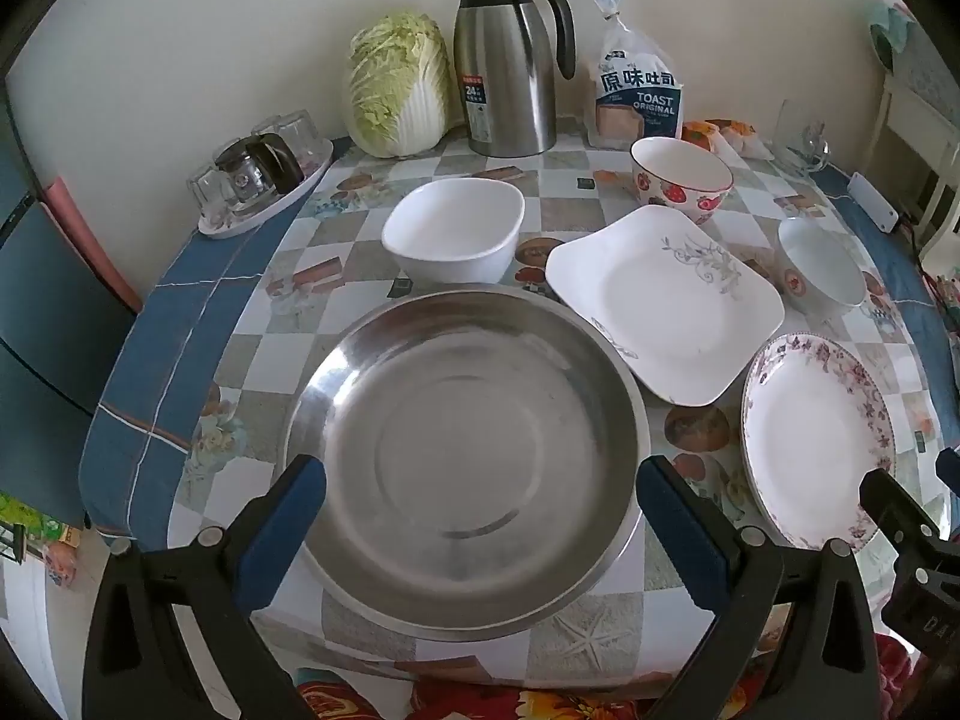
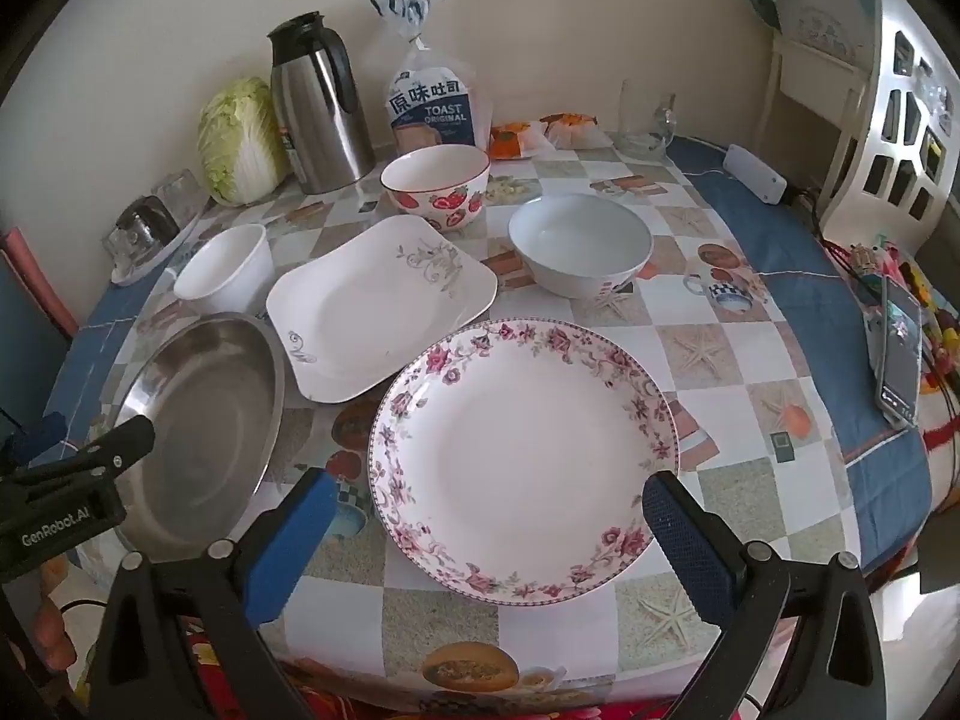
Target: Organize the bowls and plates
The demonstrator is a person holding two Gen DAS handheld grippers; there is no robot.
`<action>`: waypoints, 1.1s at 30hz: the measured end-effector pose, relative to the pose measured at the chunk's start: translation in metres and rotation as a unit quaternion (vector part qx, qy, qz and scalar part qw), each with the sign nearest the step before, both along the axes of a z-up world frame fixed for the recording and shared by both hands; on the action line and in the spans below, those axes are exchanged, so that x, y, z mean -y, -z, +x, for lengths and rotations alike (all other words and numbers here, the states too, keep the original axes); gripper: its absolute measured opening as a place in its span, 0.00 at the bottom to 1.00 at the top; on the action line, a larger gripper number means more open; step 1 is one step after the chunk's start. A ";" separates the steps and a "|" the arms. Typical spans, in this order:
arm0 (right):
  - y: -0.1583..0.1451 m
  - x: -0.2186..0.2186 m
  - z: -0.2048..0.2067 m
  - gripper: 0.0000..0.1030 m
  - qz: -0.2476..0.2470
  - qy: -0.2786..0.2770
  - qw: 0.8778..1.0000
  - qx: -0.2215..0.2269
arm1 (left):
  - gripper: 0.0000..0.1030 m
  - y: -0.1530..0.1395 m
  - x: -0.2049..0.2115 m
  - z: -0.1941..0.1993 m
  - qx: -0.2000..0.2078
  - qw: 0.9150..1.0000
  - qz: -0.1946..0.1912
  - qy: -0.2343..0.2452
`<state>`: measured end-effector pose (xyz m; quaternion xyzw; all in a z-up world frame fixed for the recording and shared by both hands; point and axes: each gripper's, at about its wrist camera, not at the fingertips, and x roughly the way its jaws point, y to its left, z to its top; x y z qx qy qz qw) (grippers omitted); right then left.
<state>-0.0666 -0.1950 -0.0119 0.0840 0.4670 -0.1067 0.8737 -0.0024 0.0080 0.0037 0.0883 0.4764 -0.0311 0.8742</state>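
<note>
A round table (image 2: pixel 798 276) under a checked, blue-bordered cloth is standing against a cream wall, and I am leaning over its near edge with a gripper in each hand.

My left gripper (image 1: pixel 480 516) is hanging with its jaws spread wide and nothing between the pads; it is hovering over the near rim of the steel basin (image 1: pixel 462 456), which is lying straight ahead of it and just below. My right gripper (image 2: pixel 489 519) is likewise gaping, empty, framing the near edge of the floral plate (image 2: pixel 522 450). Both are tilting steeply down toward the table.

Moving outward, the square plate (image 1: pixel 666 306) is lying behind and between the basin and the floral plate, its corner almost touching the basin's rim. Farther back the square white bowl (image 1: pixel 453 234) is sitting behind the basin, the strawberry bowl (image 2: pixel 435 186) behind the square plate, and the pale blue bowl (image 2: pixel 579 243) off to the right, behind the floral plate.

At the wall a cabbage (image 1: pixel 399 84), a steel thermos (image 1: pixel 507 60) and a bag of toast (image 1: pixel 639 96) are standing in a row, well apart from the dishes.

I am judging that nothing is stacked yet. The floral plate is nearer my right hand and the basin nearer my left; being round, neither offers a long axis, so either rim can be taken from the near side.
</note>
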 end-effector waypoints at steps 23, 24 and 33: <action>0.002 0.008 -0.003 1.00 0.013 0.010 1.000 0.009 | 1.00 0.002 0.002 0.001 -0.002 1.000 0.014 -0.006; 0.001 0.008 -0.003 1.00 0.015 0.011 1.000 0.009 | 1.00 0.002 0.003 0.001 -0.002 1.000 0.015 -0.006; 0.002 0.013 -0.004 1.00 0.030 0.020 0.999 0.012 | 1.00 0.004 0.004 0.002 -0.006 1.000 0.022 -0.008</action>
